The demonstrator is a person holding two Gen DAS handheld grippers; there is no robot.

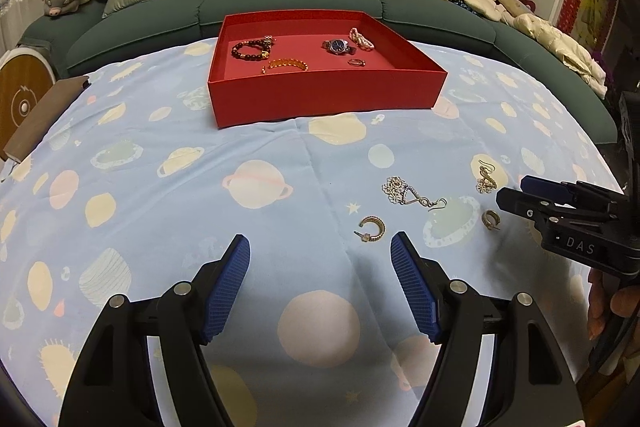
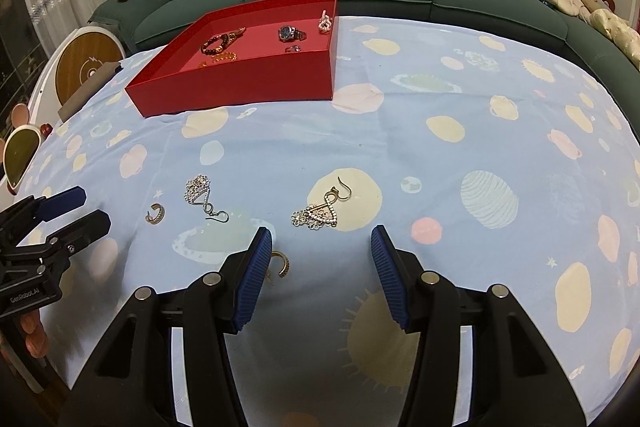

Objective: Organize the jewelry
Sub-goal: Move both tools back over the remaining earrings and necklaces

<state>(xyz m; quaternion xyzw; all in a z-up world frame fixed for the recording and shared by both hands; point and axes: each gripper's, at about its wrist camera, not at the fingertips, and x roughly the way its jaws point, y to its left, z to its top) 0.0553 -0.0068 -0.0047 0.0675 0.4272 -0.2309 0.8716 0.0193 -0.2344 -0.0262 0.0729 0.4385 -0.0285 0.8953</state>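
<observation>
While four earrings lie loose on the planet-print cloth (image 1: 160,187), both grippers hang above them with nothing held. A hoop earring (image 1: 372,228) sits just beyond the left gripper (image 1: 320,247), whose jaws stand wide apart and empty. A second hoop (image 2: 280,263) lies against the inner side of the right gripper's (image 2: 322,237) left finger (image 2: 256,267), partly hidden, though I cannot tell if they touch; those jaws are spread too. One dangling flower earring (image 2: 318,213) rests just ahead of the right gripper, the other (image 1: 404,191) between the two tools. Farther back, the red tray (image 1: 320,95) holds bracelets, a watch (image 1: 338,46) and a ring (image 1: 356,62), before a green sofa (image 1: 288,3).
</observation>
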